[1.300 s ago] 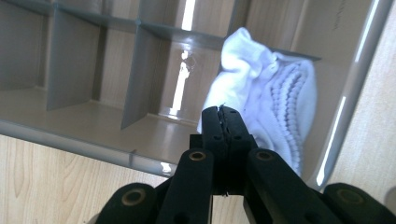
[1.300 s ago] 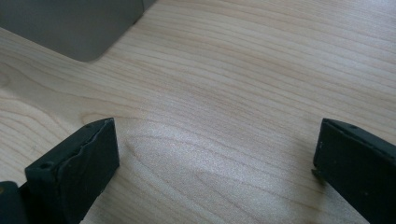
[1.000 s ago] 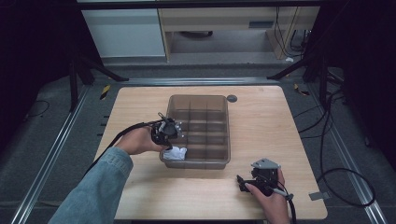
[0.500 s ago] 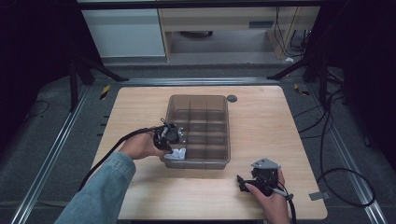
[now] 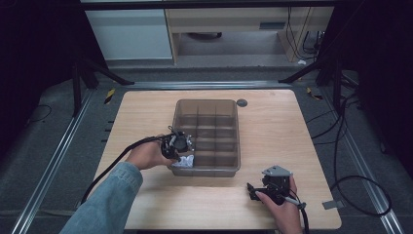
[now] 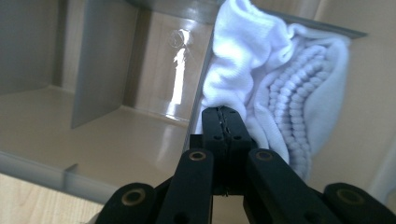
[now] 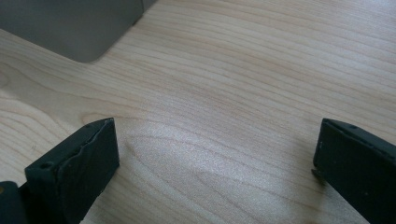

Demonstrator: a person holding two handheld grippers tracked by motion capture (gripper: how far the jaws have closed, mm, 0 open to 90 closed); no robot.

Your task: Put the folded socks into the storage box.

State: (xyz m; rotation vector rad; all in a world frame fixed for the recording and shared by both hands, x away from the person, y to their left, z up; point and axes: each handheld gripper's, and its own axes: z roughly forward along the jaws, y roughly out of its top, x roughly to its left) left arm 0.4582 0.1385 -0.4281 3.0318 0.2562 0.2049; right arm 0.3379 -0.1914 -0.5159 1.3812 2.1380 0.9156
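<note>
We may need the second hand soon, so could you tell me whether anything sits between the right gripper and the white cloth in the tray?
Yes: the tray's near wall stands between the right gripper and the white cloth.

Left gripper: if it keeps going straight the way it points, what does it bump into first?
Probably the white cloth just beyond the shut left gripper, then likely the organizer box; the depth is unclear.
</note>
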